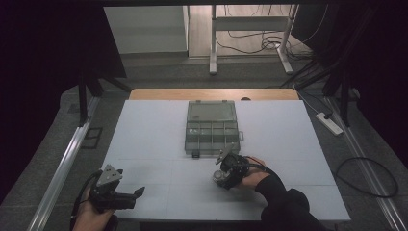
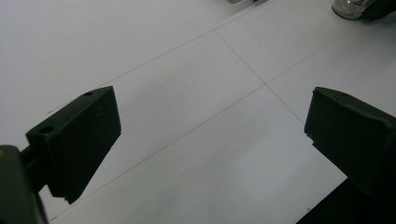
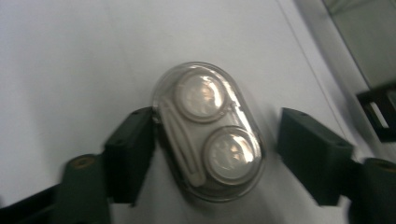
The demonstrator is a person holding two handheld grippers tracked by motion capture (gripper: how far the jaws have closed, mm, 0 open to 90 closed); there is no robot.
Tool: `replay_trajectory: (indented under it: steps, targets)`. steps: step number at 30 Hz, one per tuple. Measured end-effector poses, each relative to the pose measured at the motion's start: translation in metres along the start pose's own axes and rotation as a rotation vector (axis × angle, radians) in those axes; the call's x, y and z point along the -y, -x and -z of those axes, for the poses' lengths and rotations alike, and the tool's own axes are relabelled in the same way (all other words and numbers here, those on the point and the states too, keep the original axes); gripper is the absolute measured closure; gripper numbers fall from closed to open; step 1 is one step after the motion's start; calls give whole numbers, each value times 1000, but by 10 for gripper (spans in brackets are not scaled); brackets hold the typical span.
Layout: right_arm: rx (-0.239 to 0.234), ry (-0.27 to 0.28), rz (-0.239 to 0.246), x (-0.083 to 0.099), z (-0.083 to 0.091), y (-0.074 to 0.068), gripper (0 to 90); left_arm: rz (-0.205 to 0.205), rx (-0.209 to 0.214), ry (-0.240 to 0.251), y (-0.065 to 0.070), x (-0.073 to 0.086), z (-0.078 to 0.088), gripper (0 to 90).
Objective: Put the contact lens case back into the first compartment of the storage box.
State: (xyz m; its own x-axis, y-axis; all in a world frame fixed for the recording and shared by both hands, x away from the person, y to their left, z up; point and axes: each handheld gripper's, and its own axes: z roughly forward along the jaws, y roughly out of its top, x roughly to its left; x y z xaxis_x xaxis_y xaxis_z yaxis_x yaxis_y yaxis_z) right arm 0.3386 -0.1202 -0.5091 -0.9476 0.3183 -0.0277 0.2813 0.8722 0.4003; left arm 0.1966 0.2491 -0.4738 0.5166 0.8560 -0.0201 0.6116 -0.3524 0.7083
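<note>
The right tool (image 3: 212,154) stands apart around the lens case (image 3: 208,132), near the organizer (image 1: 211,127); center it, then close gently. Left tool (image 2: 210,140): apart, empty.

My left tongs (image 1: 126,196) sat low at the near left of the table (image 1: 159,134), gripped in my left hand (image 1: 91,214), their jaws spread wide and pointing toward the right with nothing between them. My right tongs (image 1: 222,177) were further forward near the middle, angled down and to the left from my right hand (image 1: 250,174) in its dark sleeve, jaws parted.
</note>
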Motion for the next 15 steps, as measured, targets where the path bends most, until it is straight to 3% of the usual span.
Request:
replay_trajectory:
  steps: [2, 5, 6, 10, 15]
  targets:
    - [-12, 3, 15, -1, 1, -1, 406, 0, 0, -1, 0, 0, 0, 36]
    - [-14, -1, 23, -2, 1, -1, 431, -2, -1, -1, 0, 0, 0, 36]
    - [-17, -7, 22, -2, 2, -1, 489, -2, -1, -1, 0, 0, 0, 36]
    - [-13, -15, 19, -3, 3, -1, 492, -1, -1, -1, 0, 0, 0, 37]
    - [-29, -3, -25, -3, 4, -1, 492, -2, -1, -1, 0, 0, 0, 37]
